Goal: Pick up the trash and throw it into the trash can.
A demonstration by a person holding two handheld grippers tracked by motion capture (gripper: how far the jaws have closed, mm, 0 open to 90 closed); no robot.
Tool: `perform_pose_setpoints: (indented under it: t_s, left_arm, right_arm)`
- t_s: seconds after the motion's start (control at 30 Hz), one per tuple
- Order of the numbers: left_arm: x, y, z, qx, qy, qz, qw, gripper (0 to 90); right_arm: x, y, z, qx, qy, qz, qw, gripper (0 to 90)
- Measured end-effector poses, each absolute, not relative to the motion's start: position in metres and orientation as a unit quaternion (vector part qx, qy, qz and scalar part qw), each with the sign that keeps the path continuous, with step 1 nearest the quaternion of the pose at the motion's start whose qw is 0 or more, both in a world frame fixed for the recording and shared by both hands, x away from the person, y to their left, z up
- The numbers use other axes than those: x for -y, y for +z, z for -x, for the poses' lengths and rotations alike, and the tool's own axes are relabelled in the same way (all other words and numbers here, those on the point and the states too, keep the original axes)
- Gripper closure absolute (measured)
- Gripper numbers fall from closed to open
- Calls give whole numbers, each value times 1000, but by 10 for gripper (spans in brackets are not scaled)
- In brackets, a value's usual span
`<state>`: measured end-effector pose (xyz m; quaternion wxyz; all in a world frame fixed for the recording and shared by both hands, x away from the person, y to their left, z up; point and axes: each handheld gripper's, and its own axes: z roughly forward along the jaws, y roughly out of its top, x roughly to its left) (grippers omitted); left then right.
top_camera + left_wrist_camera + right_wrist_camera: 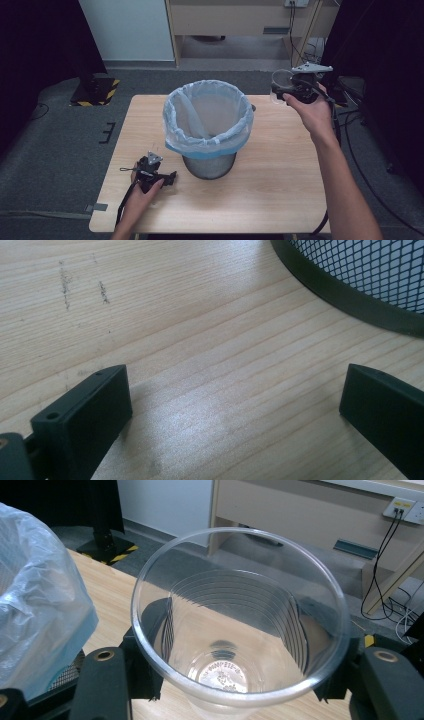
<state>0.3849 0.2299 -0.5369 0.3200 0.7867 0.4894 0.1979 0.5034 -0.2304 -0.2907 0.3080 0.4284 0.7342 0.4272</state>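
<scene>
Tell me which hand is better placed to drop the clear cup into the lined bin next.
Probably the right. Its tongs are shut on the clear plastic cup, held up beside the bin at about rim height. The left tongs are open and empty, low on the table by the bin's base.
</scene>
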Motion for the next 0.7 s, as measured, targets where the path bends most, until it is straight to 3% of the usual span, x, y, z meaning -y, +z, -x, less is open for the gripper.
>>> perform_pose_setpoints:
  t_s: [0.7]
  left_arm:
    - [-230,-537,-385,-489,198,-787,321,0]
  right_arm:
    - [195,-261,-505,-735,459,-398,300,365]
